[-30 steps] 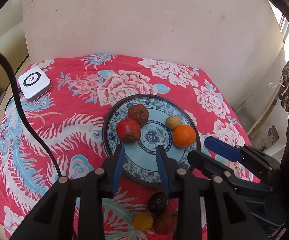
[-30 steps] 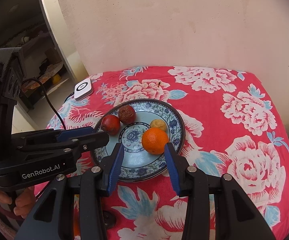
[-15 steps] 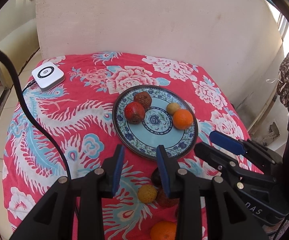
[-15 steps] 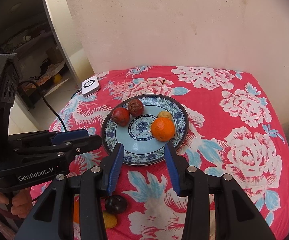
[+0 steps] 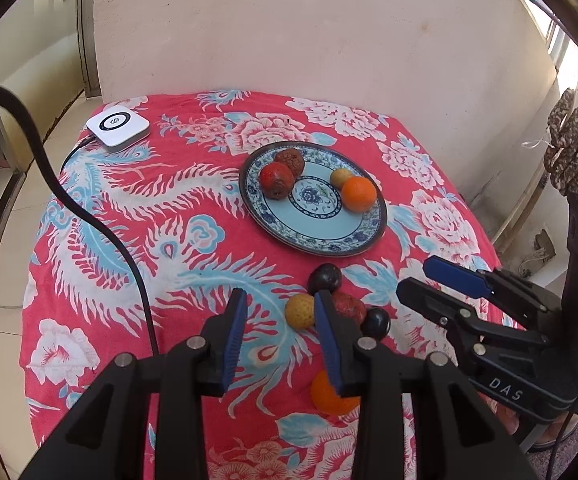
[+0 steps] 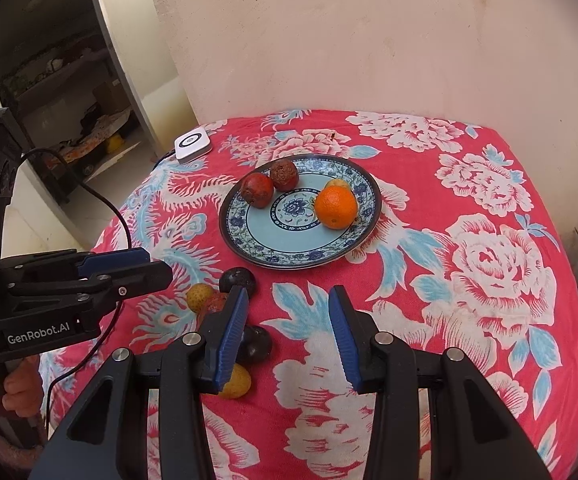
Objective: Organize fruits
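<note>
While both your left gripper (image 5: 277, 334) and right gripper (image 6: 287, 332) hang empty and part-open, the loose fruits (image 5: 331, 308) look small, round and roll-prone, so pinch each across its middle.

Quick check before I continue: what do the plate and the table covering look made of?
Plate: likely glazed ceramic, going by its glossy sheen and painted blue floral rim. Table covering: woven cloth, matte, printed with red, white and blue flowers; it drapes and wrinkles at the edges.

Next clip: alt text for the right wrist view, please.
A blue-patterned ceramic plate on a red floral tablecloth holds four fruits, including a round orange. More loose fruits lie beside the empty right gripper; the empty left gripper enters from the left edge.
</note>
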Motion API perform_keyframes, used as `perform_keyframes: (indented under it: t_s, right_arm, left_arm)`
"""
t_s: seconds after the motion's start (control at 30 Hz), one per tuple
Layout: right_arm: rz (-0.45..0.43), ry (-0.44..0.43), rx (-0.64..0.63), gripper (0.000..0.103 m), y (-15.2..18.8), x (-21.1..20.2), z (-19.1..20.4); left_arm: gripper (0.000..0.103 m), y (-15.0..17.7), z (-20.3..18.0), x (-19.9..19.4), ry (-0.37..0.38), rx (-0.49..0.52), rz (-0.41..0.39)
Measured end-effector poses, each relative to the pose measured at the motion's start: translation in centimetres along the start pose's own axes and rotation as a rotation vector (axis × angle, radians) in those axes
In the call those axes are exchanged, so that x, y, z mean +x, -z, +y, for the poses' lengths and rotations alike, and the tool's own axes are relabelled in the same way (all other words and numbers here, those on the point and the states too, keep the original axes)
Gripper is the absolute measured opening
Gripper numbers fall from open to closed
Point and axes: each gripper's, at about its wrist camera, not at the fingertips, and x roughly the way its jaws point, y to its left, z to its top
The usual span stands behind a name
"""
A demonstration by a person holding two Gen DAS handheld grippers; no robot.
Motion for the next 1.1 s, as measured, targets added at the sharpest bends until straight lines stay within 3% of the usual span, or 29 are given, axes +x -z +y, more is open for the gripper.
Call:
perform_keyframes:
  t_s: [0.67, 1.1]
  right_arm:
    - [0.048, 0.022, -0.036, 0.043, 3.4, -2.0, 0.9]
    - [0.052, 0.006, -0.023, 0.043, 4.3, -1.9, 0.5]
  left_arm:
    - [0.036, 4.4, -2.2, -0.9, 0.077, 0.061, 0.064]
    - [0.036, 5.5, -3.3, -0.3, 0.039, 0.094, 0.088]
